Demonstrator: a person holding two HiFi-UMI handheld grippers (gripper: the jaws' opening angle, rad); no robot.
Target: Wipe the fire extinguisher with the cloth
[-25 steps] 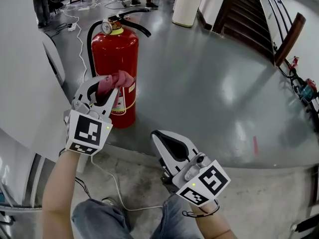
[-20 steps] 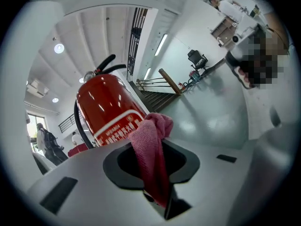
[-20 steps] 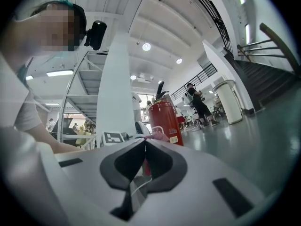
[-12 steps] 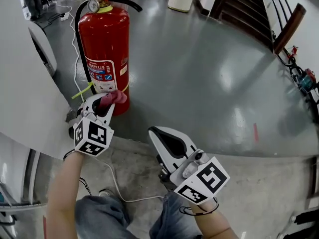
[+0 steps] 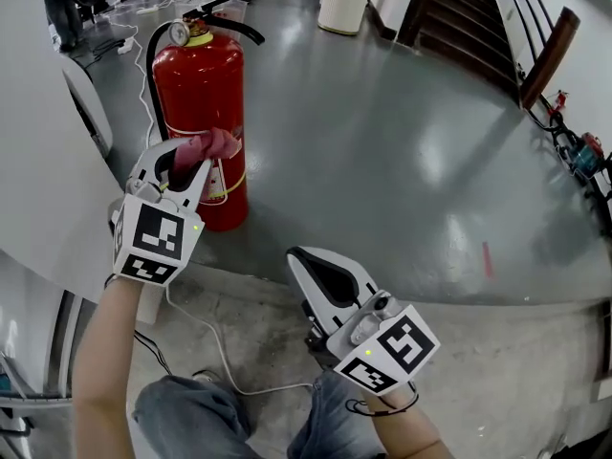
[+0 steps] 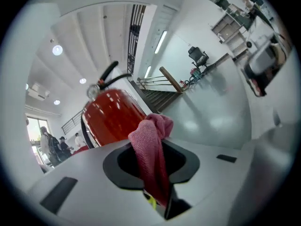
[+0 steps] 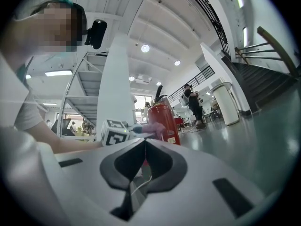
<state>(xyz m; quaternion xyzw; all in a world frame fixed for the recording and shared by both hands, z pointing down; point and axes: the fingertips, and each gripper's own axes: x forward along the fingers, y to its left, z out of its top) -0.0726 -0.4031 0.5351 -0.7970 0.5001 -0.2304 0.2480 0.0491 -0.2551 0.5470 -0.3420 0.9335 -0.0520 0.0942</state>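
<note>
Fire extinguisher (image 5: 199,84): red cylinder, upright on the glossy grey floor (image 5: 382,161), close to the edge where that floor meets a rougher concrete strip; black hose (image 5: 151,75) down its left side, gauge (image 5: 179,33) and black lever on top, printed label (image 5: 226,182) on the lower body. Cloth (image 5: 208,145): pink, bunched, pinched between the jaws of the left gripper (image 5: 189,157), its free end sticking out past the fingertips at the cylinder's mid-height, above the label; whether it actually touches the red surface cannot be told. Left gripper view: the cloth (image 6: 151,147) fills the gap between the jaws, with the extinguisher (image 6: 110,119) just behind it. Right gripper (image 5: 298,258): held low over the concrete strip, to the right of the extinguisher and apart from it, jaws pressed together with nothing between them, as the right gripper view confirms (image 7: 143,147). White cable (image 5: 218,352): trails across the concrete strip between the two arms.
</note>
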